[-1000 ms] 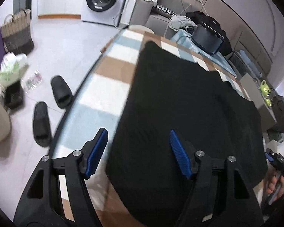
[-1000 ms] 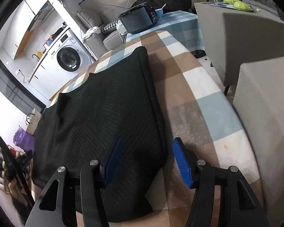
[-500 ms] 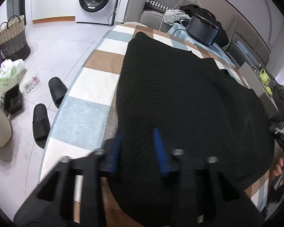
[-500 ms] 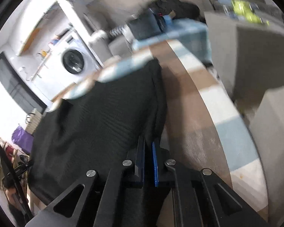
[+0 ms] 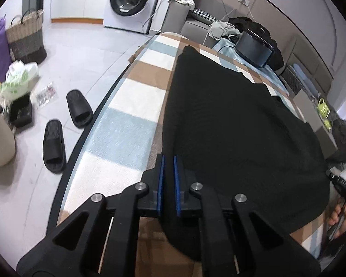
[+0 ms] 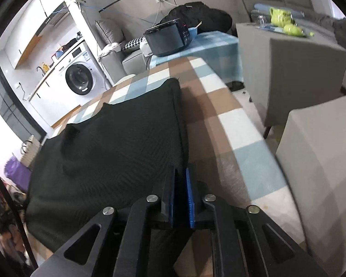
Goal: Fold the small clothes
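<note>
A black knit garment point(image 5: 230, 127) lies spread flat on the table with a checked brown, blue and white cloth point(image 5: 136, 106). My left gripper point(image 5: 168, 157) is shut on the garment's near left edge, with cloth pinched between its blue pads. In the right wrist view the same garment point(image 6: 117, 143) fills the table's point(image 6: 219, 120) left part. My right gripper point(image 6: 181, 170) holds the near right edge; its jaws are opening slightly, and black cloth still sits pressed between the pads.
Two black slippers point(image 5: 78, 110) lie on the floor left of the table, near a woven basket point(image 5: 25, 37) and a washing machine point(image 5: 129, 0). A black appliance point(image 6: 168, 38) stands beyond the table. Grey upholstered stools point(image 6: 288, 69) flank the right side. A person's hand point(image 5: 339, 217) shows at the right.
Both grippers went from wide open around the garment's near corners to closed on its edges. The left one shifted toward the left edge of the cloth.
</note>
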Tool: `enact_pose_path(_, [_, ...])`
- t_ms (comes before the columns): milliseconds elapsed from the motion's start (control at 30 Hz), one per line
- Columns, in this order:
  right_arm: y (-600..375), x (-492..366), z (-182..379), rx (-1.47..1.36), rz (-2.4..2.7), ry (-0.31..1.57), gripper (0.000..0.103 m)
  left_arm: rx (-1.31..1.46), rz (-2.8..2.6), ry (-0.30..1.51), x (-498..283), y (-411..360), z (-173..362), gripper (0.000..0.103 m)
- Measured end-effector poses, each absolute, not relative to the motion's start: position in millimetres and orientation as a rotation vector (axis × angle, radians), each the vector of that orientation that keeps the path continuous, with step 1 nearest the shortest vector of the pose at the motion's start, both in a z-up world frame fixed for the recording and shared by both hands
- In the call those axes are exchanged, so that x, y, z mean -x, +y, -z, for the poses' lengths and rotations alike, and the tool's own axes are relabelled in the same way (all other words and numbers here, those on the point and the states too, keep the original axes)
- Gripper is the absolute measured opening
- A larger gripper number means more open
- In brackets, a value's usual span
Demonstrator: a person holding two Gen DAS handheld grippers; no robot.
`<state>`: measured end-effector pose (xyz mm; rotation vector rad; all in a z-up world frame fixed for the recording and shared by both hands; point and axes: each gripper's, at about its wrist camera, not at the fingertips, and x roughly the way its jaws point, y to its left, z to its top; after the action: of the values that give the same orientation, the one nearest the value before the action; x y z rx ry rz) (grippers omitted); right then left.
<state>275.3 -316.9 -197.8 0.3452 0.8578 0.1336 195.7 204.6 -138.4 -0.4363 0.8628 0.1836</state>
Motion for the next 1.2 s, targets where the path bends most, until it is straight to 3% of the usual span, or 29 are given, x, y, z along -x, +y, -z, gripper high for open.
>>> enact_pose_path(100, [-318, -262, 191, -0.385, -0.177, 0.842, 0.03, 0.445, -0.191, 0.861, -183, 206, 133, 0.01])
enact_pose_path(167, [-318, -250, 187, -0.433, -0.214, 0.821, 0.046, 0.461, -0.193, 0.87, -173, 206, 130, 0.034])
enact_pose_path(233, [-318, -237, 186, -0.481, -0.24, 0.827, 0.048, 0.489, -0.182, 0.865, -162, 205, 129, 0.047])
enact_pose_path(267, [-315, -231, 187, -0.502, -0.258, 0.844, 0.048, 0.501, -0.174, 0.867, -157, 204, 129, 0.049])
enact_pose_path(600, [-306, -177, 211, -0.69, -0.279, 0.9, 0.048, 0.554, -0.126, 0.893, -156, 181, 143, 0.047])
enact_pose_path(633, [-303, -179, 210, -0.677, -0.276, 0.896, 0.048, 0.548, -0.123, 0.889, -159, 178, 142, 0.042])
enact_pose_path(667, [-300, -181, 209, -0.661, -0.277, 0.884, 0.046, 0.534, -0.116, 0.887, -161, 175, 142, 0.03])
enact_pose_path(700, [-296, -184, 208, -0.636, -0.273, 0.874, 0.043, 0.517, -0.112, 0.883, -165, 172, 142, 0.025])
enact_pose_path(767, [-290, -189, 207, -0.592, -0.249, 0.867, 0.015, 0.496, -0.12, 0.869, -167, 166, 141, 0.019])
enact_pose_path(800, [-287, -191, 206, -0.566, -0.229, 0.862, 0.006, 0.494, -0.118, 0.864, -166, 165, 141, 0.018])
enact_pose_path(833, [-287, -192, 206, -0.556, -0.22, 0.851, 0.004, 0.495, -0.117, 0.861, -164, 165, 140, 0.017])
enact_pose_path(967, [-291, -172, 196, -0.545, -0.22, 0.797, 0.004, 0.508, -0.104, 0.871, -145, 167, 137, 0.016])
enact_pose_path(1200, [-296, -145, 201, -0.534, -0.219, 0.862, 0.005, 0.525, -0.112, 0.893, -118, 165, 134, 0.02])
